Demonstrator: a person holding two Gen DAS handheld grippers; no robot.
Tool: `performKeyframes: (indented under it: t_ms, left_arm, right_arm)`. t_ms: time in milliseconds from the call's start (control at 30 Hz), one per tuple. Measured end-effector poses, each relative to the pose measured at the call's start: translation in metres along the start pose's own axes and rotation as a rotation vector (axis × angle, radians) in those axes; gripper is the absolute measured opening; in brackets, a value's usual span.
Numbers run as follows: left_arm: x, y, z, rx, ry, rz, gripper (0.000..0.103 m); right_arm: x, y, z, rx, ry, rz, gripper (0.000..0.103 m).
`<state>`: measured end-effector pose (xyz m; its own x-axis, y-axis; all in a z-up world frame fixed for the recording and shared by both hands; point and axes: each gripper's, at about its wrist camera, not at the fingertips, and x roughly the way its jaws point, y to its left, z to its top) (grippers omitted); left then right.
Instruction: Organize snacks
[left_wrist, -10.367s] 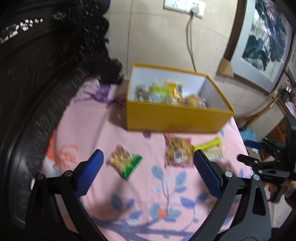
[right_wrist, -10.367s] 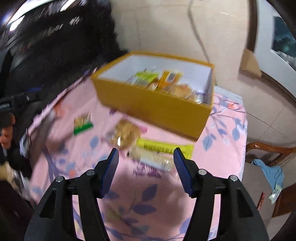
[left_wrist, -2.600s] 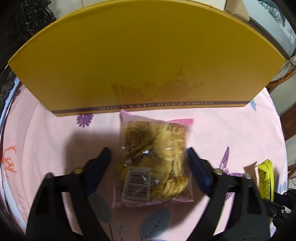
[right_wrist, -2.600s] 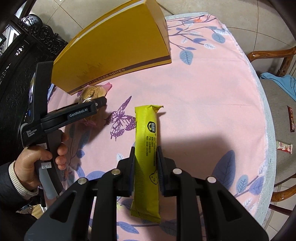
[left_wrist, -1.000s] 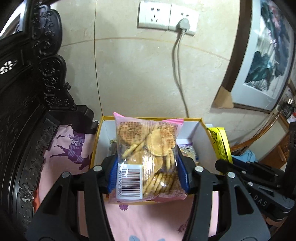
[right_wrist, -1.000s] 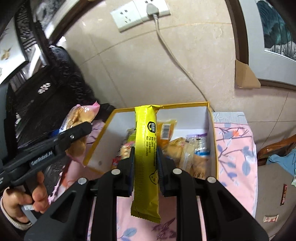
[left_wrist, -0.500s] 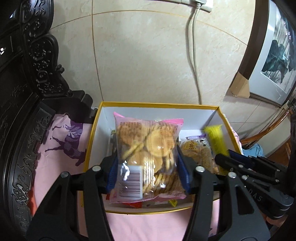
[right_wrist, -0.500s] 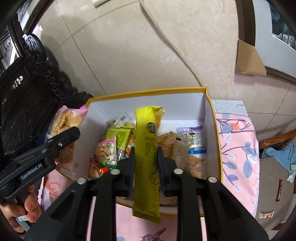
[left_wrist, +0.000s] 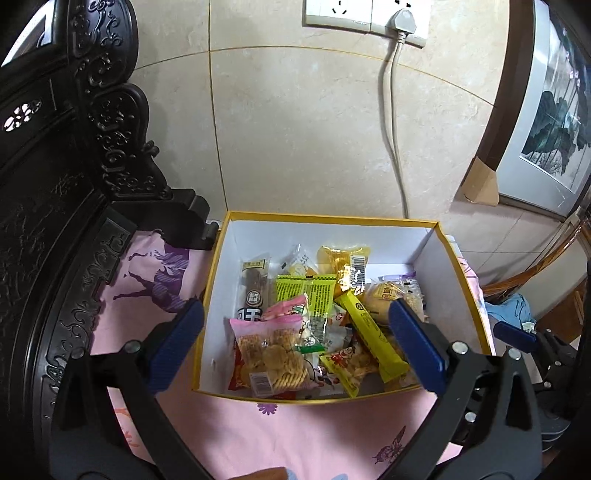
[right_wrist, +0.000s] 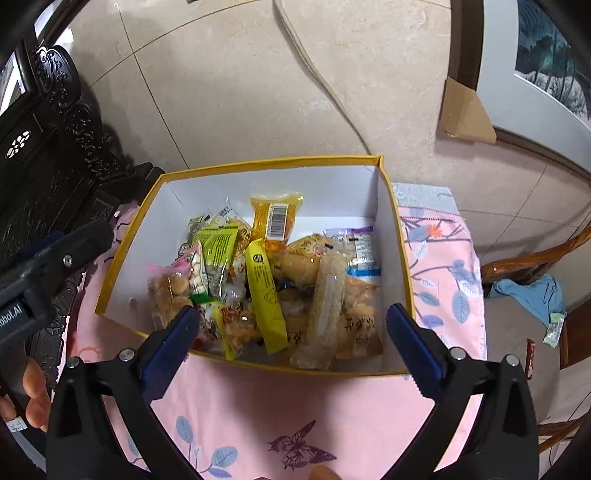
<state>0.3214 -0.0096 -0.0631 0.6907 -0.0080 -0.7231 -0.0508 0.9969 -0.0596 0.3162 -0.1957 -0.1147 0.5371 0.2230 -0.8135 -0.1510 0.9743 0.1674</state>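
A yellow cardboard box (left_wrist: 454, 254) with a white inside stands on the pink tablecloth and holds several snack packets. The pink biscuit bag (left_wrist: 273, 354) lies in its front left corner. The long yellow bar (left_wrist: 369, 334) lies slanted in the middle; it also shows in the right wrist view (right_wrist: 266, 295), as does the box (right_wrist: 388, 192). My left gripper (left_wrist: 295, 332) is open and empty above the box's front edge. My right gripper (right_wrist: 290, 325) is open and empty over the box's front edge. The left gripper's arm (right_wrist: 48, 266) shows at the left of the right wrist view.
Carved dark wood furniture (left_wrist: 55, 184) stands left of the box. A tiled wall with a socket and cable (left_wrist: 395, 110) is behind it. A wooden chair with a blue cloth (right_wrist: 532, 291) is at the right. The pink flowered tablecloth (right_wrist: 295, 413) lies under the box.
Both grippers have opened. The biscuit bag dropped from my left gripper into the box. The yellow bar dropped from my right gripper into the box.
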Motion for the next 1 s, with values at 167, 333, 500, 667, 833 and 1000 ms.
performKeyframes:
  t_ms: [167,333,500,667,833,1000]
  left_arm:
    - [-0.006,0.002,-0.005,-0.004,0.006,0.002,0.101]
    - [-0.010,0.004,-0.010,-0.003,0.013,0.008,0.101]
    - [-0.014,0.004,-0.010,-0.005,0.007,0.009,0.101]
    - [-0.016,0.005,-0.009,0.002,-0.002,0.013,0.101]
    - [-0.016,0.005,-0.008,0.007,-0.016,0.030,0.101]
    - [-0.015,0.007,-0.009,-0.004,-0.007,0.022,0.101]
  right_arm:
    - [-0.006,0.000,-0.006,-0.002,0.001,-0.013,0.102]
    - [-0.008,-0.002,-0.009,0.004,0.005,-0.019,0.102]
    - [-0.011,0.000,-0.010,-0.003,0.000,-0.020,0.102]
    - [-0.012,0.002,-0.008,-0.009,-0.006,-0.017,0.102]
    - [-0.012,0.003,-0.008,-0.013,-0.006,-0.023,0.102]
    - [-0.012,0.004,-0.009,-0.015,-0.004,-0.025,0.102]
